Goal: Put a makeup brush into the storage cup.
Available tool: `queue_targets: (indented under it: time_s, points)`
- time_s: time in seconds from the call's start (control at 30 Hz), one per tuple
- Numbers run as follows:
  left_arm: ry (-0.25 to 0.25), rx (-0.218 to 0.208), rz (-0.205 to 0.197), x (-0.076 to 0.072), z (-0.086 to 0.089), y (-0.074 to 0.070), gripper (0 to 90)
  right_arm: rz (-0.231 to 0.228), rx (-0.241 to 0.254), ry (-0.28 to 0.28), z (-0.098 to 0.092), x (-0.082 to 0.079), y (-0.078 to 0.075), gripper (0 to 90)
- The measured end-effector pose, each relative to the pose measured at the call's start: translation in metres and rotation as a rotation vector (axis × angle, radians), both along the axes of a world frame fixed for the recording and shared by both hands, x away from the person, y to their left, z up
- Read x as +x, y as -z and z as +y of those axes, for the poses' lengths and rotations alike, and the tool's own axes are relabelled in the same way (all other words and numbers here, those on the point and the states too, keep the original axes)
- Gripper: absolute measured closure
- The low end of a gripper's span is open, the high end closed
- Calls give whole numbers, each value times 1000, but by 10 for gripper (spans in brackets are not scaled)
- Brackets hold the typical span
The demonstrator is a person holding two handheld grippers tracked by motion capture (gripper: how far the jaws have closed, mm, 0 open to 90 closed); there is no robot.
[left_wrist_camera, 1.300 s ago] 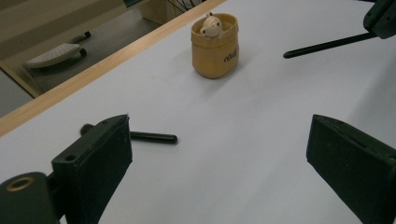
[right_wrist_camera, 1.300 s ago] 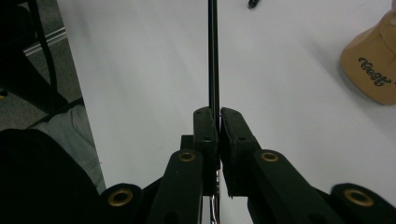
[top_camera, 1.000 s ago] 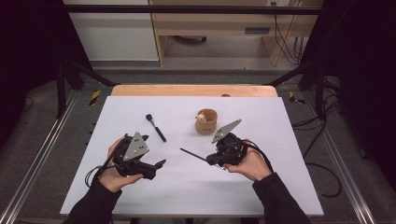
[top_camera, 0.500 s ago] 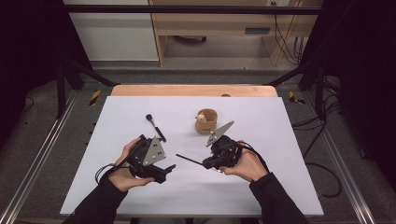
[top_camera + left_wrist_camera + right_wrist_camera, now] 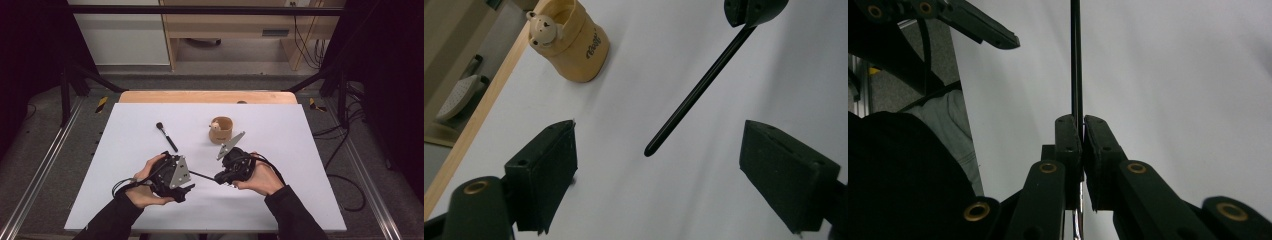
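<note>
A: Left to right then. Far left on the white desk (image 5: 125,200) there's a makeup brush (image 5: 166,136), slim black handle, fluffy dark tip, lying flat and well apart from both hands.

B: And the left gripper (image 5: 187,187)?

A: Chunky black plastic with a grey three-cornered plate on top. Its jaws are spread and have just been narrowing. In the left gripper view the tip of the thin black stick (image 5: 696,95) pokes in between the two matte pads, touching neither.

B: So who's got the stick?

A: The right gripper (image 5: 218,178). Its own view shows the jaws clenched tight on the stick (image 5: 1076,60), which runs straight up from between the pads. From above it's just a thin dark line bridging the two grippers above the desk.

B: Anything else around?

A: A small tan cup (image 5: 221,130), round and smooth, just behind the right gripper. The left gripper view shows a little bear face (image 5: 543,33) on its rim and lettering on its side, too small to read from above.
</note>
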State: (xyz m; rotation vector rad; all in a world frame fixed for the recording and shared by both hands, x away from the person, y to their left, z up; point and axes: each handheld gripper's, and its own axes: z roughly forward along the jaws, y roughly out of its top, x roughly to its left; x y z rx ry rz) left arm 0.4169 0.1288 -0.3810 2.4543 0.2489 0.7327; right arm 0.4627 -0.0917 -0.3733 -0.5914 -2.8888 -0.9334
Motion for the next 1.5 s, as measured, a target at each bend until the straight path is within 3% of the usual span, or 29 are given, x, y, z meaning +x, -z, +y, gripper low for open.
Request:
queue_targets:
  time_s: [0.5, 0.83, 0.87, 1.13, 1.5]
  points:
    - [57, 88, -67, -8, -14, 9, 282, 24, -2, -21, 7, -1, 5, 859]
    - [106, 155, -125, -12, -20, 15, 448, 25, 9, -43, 9, -3, 4, 859]
    - [114, 178, -137, -12, -21, 15, 468, 27, 9, -43, 9, -3, 4, 859]
    - [140, 196, -168, -13, -22, 18, 574, 28, 17, -52, 10, -4, 4, 859]
    - [178, 215, -180, -16, -22, 19, 707, 33, 24, -62, 12, -4, 3, 859]
